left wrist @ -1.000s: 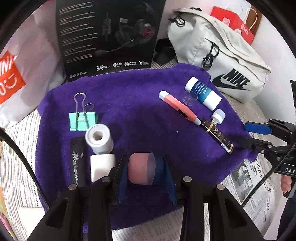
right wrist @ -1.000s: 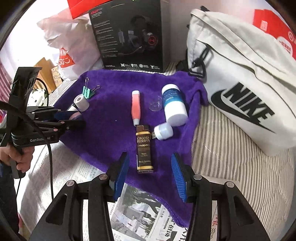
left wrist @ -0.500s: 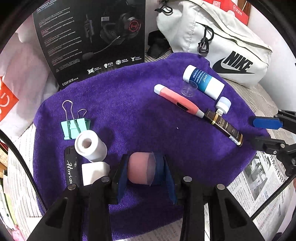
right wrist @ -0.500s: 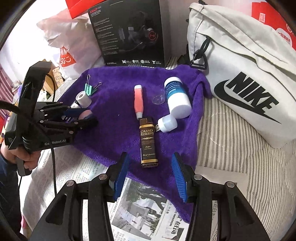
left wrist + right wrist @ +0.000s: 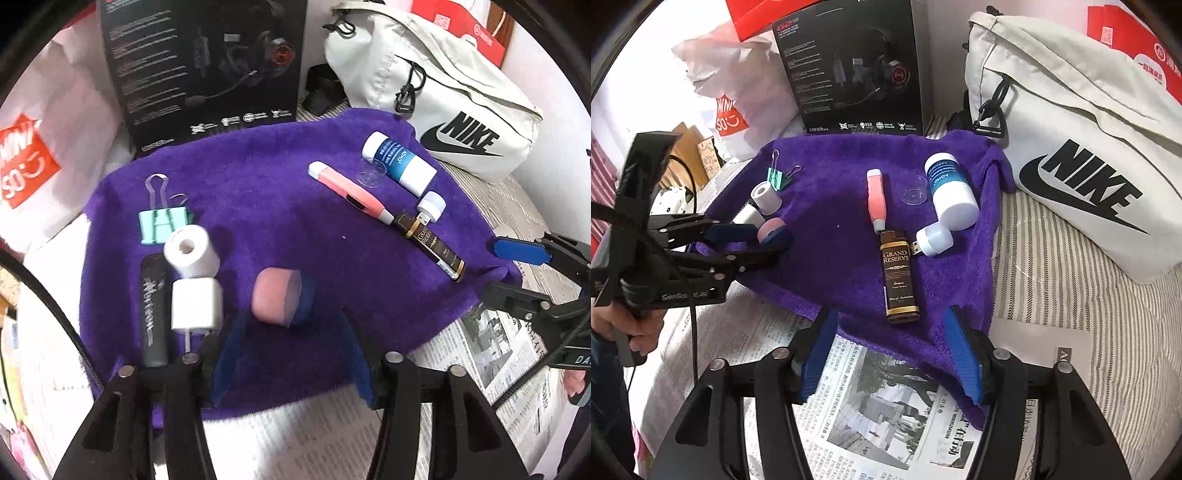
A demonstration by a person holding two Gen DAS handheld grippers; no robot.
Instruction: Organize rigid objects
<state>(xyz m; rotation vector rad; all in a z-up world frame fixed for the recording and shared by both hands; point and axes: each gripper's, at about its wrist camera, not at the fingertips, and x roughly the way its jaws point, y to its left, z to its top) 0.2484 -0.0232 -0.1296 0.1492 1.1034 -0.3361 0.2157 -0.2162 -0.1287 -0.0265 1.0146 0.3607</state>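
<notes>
A pink and blue cylinder (image 5: 280,297) lies on the purple towel (image 5: 258,192), just ahead of my left gripper (image 5: 291,365), which is open and apart from it. Left of it lie a white charger block (image 5: 195,308), a white tape roll (image 5: 190,251), a black Horizon bar (image 5: 151,314) and a green binder clip (image 5: 162,221). My right gripper (image 5: 890,354) is open and empty just short of a brown Grand Reserve lighter (image 5: 897,277). Beyond it lie a pink pen (image 5: 877,201), a blue and white bottle (image 5: 949,192), a small white cap (image 5: 934,240) and a clear lid (image 5: 914,192).
A black headset box (image 5: 207,62) stands behind the towel. A white Nike bag (image 5: 1071,147) lies at the right. A white Miniso bag (image 5: 33,155) sits at the left. Newspaper (image 5: 886,413) covers the front under the towel's edge.
My left gripper has opened and let go of the pink and blue cylinder, which now lies on the towel. The gripper has drawn back a little. My right gripper stays open.
</notes>
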